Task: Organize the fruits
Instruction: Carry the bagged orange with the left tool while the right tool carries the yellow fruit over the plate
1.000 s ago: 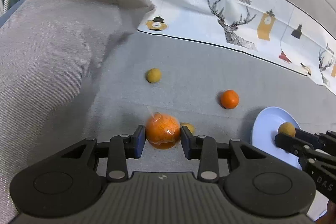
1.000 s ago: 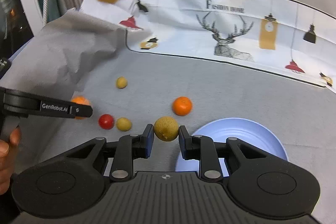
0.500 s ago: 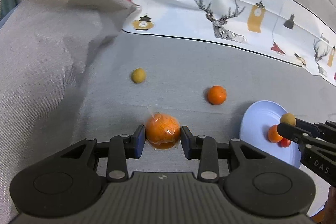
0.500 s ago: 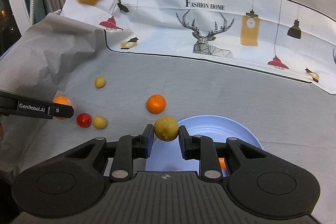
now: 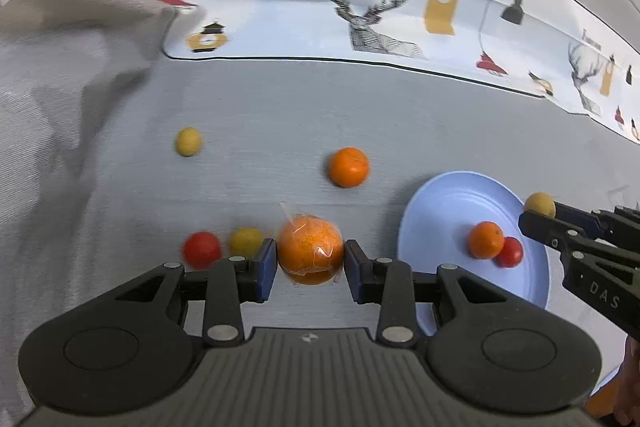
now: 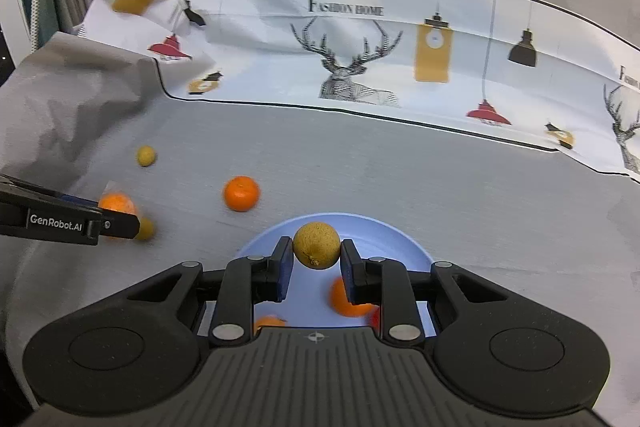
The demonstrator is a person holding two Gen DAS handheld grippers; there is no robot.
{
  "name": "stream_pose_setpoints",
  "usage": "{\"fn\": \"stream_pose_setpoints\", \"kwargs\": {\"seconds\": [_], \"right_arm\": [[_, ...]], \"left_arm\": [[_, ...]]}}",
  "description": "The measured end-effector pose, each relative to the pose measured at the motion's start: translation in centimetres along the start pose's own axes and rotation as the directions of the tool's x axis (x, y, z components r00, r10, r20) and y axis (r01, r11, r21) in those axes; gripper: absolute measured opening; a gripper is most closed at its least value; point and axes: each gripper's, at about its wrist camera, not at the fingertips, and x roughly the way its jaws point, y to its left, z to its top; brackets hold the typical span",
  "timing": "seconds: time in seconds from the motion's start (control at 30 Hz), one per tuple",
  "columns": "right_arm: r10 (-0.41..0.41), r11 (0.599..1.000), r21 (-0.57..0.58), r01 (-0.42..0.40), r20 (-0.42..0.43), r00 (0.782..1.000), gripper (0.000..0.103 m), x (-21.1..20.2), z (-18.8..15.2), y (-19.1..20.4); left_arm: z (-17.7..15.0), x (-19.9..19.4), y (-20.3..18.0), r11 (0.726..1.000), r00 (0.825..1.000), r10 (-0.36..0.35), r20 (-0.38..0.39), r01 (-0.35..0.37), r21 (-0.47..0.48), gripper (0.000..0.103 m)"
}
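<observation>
The left tongs [image 5: 310,261] are clenched on a wrapped orange [image 5: 311,254] (a clear film covers it), held above the grey cloth [image 5: 280,115] that covers the desk. Just left of those tongs lie a red tomato [image 5: 201,249] and a yellow fruit [image 5: 245,241], close together on the cloth. Farther off sit a bare orange [image 5: 348,167] and a 2nd small yellow fruit [image 5: 188,141], well apart from each other.

The right tongs [image 6: 316,263] are clenched on a yellow-brown round fruit [image 6: 316,245], held over the far part of the blue plate [image 6: 360,227]. On the plate, seen from the left wrist, a small orange [image 5: 485,239] and a red tomato [image 5: 510,252] lie touching. From the right wrist, 1 more orange piece [image 6: 269,321] shows on the plate near the tongs' body, blurred. Behind everything lies a white printed cloth [image 6: 360,59] with deer and lamps.
</observation>
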Motion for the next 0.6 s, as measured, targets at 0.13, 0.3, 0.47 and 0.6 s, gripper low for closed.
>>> {"fn": "stream_pose_setpoints", "kwargs": {"seconds": [0.13,0.3,0.47,0.6], "right_arm": [[-0.027,1.0,0.014,0.027,-0.002,1.0,0.027,-0.1,-0.4,-1.3],[-0.053,0.998,0.032,0.053,-0.005,0.999,0.027,-0.3,-0.5,-2.4],[-0.067,0.996,0.051,0.067,-0.008,0.998,0.027,-0.3,-0.5,-3.1],[-0.075,0.995,0.068,0.075,-0.005,0.997,0.027,-0.4,-0.4,-3.3]], "left_arm": [[-0.1,0.3,-1.4,1.0,1.0,-0.017,0.001,0.017,0.023,0.04],[-0.3,0.7,-2.7,0.998,1.0,-0.03,-0.002,0.03,0.05,0.04],[-0.4,0.9,-3.5,0.997,0.999,-0.035,-0.003,0.036,0.066,0.04],[-0.5,1.0,-3.6,0.997,0.999,-0.039,-0.003,0.039,0.069,0.04]]}}
